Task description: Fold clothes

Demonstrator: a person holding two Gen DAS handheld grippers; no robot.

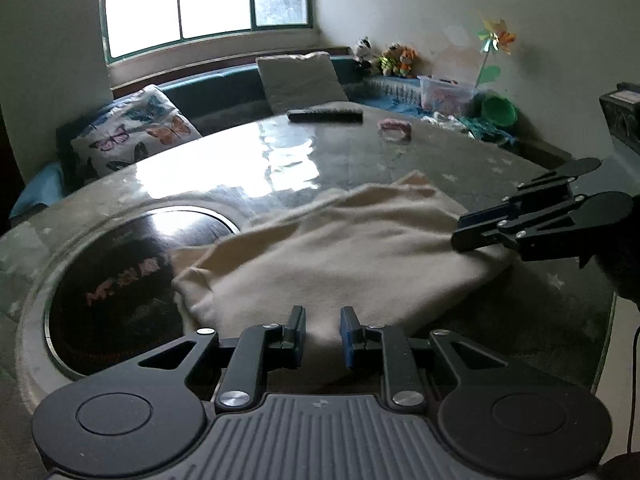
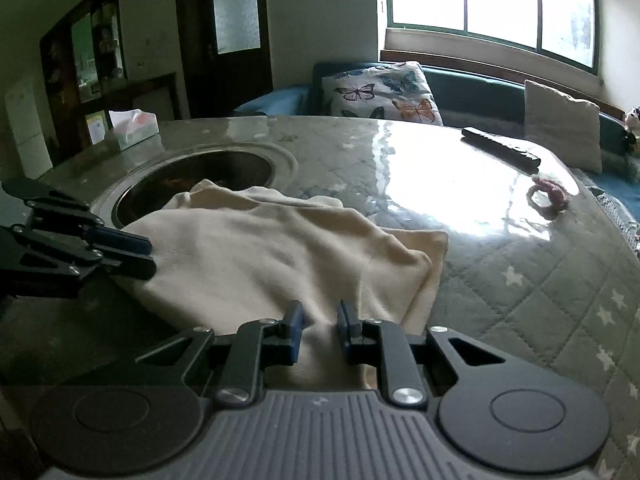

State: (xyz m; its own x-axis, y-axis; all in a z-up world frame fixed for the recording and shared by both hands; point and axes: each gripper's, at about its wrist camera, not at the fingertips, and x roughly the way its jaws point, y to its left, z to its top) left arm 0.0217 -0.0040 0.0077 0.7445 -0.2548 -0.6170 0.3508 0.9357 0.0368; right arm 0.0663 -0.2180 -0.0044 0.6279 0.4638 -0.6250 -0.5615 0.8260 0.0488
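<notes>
A cream garment [image 1: 340,248] lies loosely folded and rumpled on the round glass-topped table [image 1: 460,160]. My left gripper [image 1: 322,332] is at its near edge, shut on a bunched fold of the cloth that rises between the fingers. My right gripper [image 1: 460,228] comes in from the right and pinches the garment's right corner. In the right wrist view the garment [image 2: 260,256] spreads ahead of the right gripper [image 2: 320,328], which is shut on a ridge of the cloth. There the left gripper [image 2: 148,256] clamps the left edge.
A dark round recess [image 1: 120,280] is set into the table, and the garment's far end overlaps its rim. A black remote [image 1: 325,115] and a pink hair tie [image 1: 395,127] lie at the far side. A tissue box [image 2: 132,126] stands at the table's edge. A sofa with a butterfly pillow [image 1: 132,136] runs behind.
</notes>
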